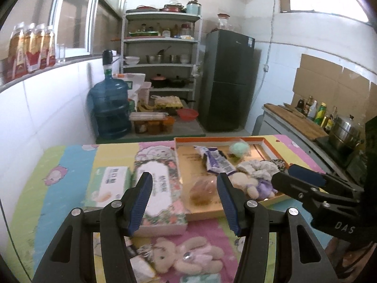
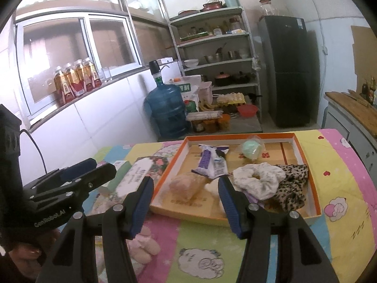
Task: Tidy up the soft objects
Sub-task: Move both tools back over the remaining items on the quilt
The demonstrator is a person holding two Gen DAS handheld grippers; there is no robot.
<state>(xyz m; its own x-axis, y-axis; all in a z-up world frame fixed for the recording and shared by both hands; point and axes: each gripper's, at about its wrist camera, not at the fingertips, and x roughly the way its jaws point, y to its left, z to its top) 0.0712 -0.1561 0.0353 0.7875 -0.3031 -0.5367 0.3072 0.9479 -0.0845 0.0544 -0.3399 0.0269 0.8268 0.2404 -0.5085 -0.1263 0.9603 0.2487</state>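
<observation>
Both claws were held released, nothing between the pads. Left claw (image 1: 183,202) was seen lower centre; plush bunny (image 1: 186,254) lay on the desk (image 1: 59,165) below it. Right claw (image 2: 186,205) hovered before the orange tray (image 2: 306,162) holding white scrunchie (image 2: 259,179).

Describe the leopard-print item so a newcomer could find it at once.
Find the shallow orange-rimmed box on the colourful tablecloth. In its near right corner lies the leopard-print scrunchie, against a white scrunchie. Only it has dark spots.
</observation>
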